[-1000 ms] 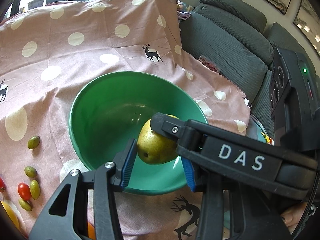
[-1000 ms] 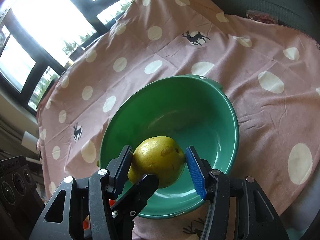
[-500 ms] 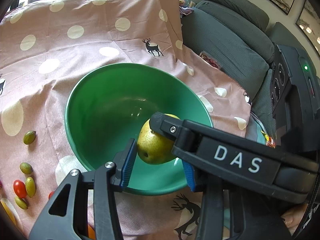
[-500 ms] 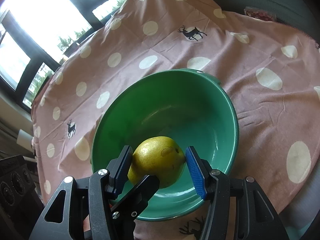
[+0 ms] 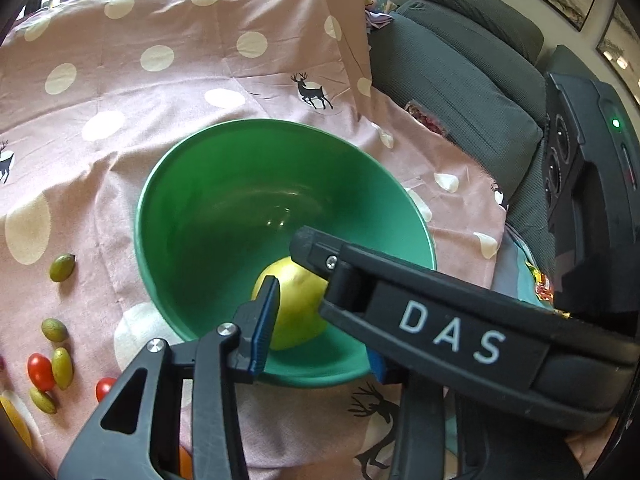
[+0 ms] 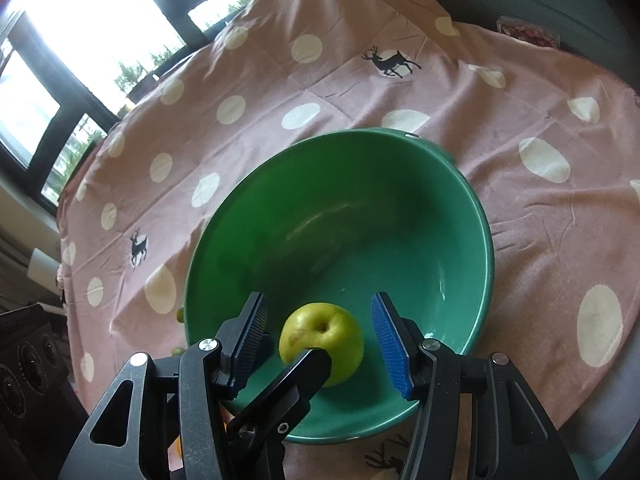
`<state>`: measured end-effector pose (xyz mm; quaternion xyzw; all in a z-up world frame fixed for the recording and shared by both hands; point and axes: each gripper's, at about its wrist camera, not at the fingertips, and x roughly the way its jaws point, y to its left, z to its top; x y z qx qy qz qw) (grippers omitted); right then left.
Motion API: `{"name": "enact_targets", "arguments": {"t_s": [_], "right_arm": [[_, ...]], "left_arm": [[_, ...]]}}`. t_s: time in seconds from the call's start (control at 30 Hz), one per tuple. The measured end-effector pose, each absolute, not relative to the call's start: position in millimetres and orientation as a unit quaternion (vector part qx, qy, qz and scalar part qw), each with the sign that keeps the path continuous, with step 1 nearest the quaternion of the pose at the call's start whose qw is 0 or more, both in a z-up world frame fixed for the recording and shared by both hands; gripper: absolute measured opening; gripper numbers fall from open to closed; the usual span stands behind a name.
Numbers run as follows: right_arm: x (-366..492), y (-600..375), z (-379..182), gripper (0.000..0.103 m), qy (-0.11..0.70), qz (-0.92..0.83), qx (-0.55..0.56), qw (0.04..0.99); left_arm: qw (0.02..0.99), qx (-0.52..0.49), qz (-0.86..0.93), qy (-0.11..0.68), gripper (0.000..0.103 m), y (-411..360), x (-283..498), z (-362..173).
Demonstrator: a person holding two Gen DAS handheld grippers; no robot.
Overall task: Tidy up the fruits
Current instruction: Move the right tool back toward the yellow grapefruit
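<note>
A yellow-green pear (image 5: 298, 312) (image 6: 324, 332) lies inside the green bowl (image 5: 160, 184) (image 6: 486, 248), against its near wall. My right gripper (image 6: 318, 300) hangs just above it, open, with a gap between each blue pad and the fruit. My left gripper (image 5: 320, 300) reaches in from the other side, its jaws closing; the pear sits lower than its pads and is not pressed. One left finger (image 6: 304, 372) crosses in front of the pear. The right gripper's finger (image 5: 440, 332) hides the left gripper's right pad.
The bowl stands on a pink dotted cloth (image 5: 160, 92). Red cherry tomatoes (image 5: 39, 370) and small green fruits (image 5: 62, 267) lie on the cloth left of the bowl. A grey sofa (image 5: 460, 92) runs along the right, with a black device (image 5: 592, 184) beside it.
The pear was up between the jaws; now it lies lower, inside the bowl, free of the pads. The bowl has come closer in both views.
</note>
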<state>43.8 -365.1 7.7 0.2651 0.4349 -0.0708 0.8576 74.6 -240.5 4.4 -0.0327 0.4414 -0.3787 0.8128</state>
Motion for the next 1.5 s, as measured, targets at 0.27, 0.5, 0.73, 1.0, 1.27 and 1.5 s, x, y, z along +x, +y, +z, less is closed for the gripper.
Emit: {"name": "enact_targets", "arguments": {"t_s": [0.27,0.5,0.73,1.0,1.27,1.5], "right_arm": [[32.9,-358.5,27.8,0.057,0.398,-0.053,0.263,0.877],[23.4,-341.5,48.9,0.057,0.369,-0.007,0.261,0.892],[24.3,-306.8,57.0,0.057,0.367,0.049,0.237,0.898],[31.3,-262.2,55.4,0.063,0.384,0.078,0.197,0.899],[38.5,-219.1,48.3,0.068,0.405,0.111,0.159,0.893],[48.9,-187.2,35.3,0.068,0.438,0.149,0.152,0.873]], "left_arm": [[0.837,-0.065,-0.353,0.414,0.056,-205.4,58.1,20.2],[0.882,-0.072,-0.279,0.373,0.072,-157.4,40.7,41.6],[0.904,-0.110,-0.181,0.371,0.080,-97.1,34.2,35.2],[0.903,-0.154,-0.091,0.391,0.080,-39.1,30.4,19.4],[0.893,-0.173,-0.066,0.410,0.080,-3.5,29.9,12.3],[0.879,-0.171,-0.073,0.440,0.080,10.7,28.3,8.5]]}}
